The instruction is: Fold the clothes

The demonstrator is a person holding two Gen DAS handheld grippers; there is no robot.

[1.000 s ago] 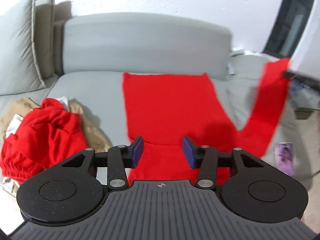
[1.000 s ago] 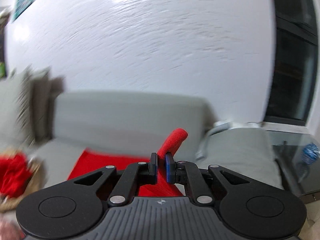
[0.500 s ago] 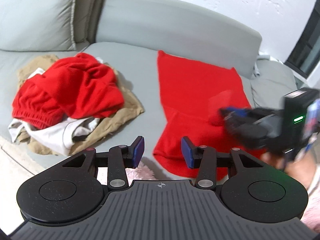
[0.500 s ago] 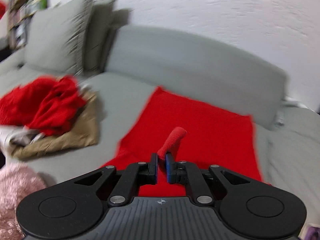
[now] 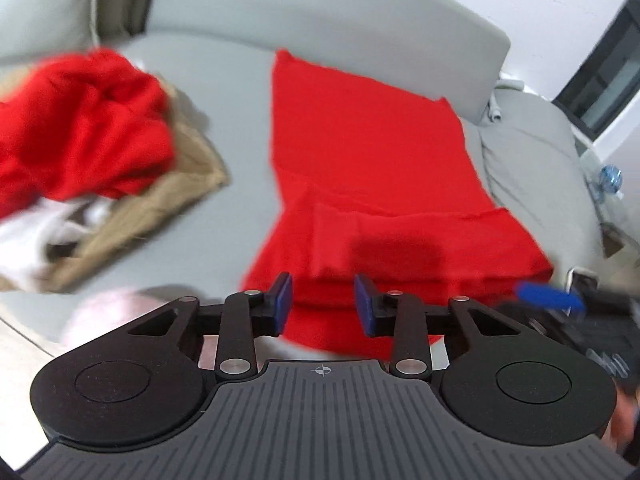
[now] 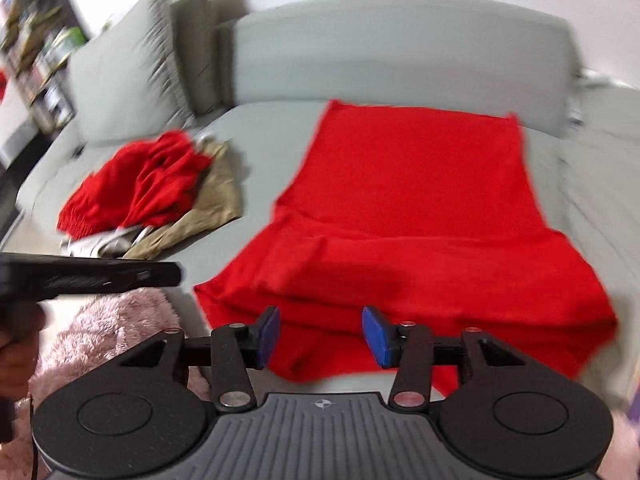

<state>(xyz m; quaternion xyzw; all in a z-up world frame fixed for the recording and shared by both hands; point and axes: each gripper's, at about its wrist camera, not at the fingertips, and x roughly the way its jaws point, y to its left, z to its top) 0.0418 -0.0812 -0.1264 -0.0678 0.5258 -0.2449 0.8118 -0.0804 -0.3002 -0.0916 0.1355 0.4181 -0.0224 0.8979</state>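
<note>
The red garment (image 6: 416,208) lies spread on the grey sofa seat (image 6: 256,128), its far part flat toward the backrest and a strip, which looks like a sleeve, folded across the near part, so the near edge is a thick band of doubled cloth hanging a little over the seat's front. The right tool (image 6: 320,334) hangs just above that near edge with its blue pads spread; its jaws have just been opening and nothing is between them, so the cloth it carried is let go. The left tool (image 5: 323,302) hovers over the near left part of the same edge, its jaws having just been closing yet apart, with red cloth seen behind the gap but not pinched as far as I can tell. To do this step well, I'd say each tool should take one near corner, biting through every layer of the doubled band and not just the top one, then both should lift together and carry the edge evenly toward the far hem so the fold lands square. The pile of unfolded clothes (image 6: 152,192) sits well to the left, clear of the work, and a pink fluffy rug (image 6: 108,332) lies below the seat's near edge, where a dropped hem could drag
</note>
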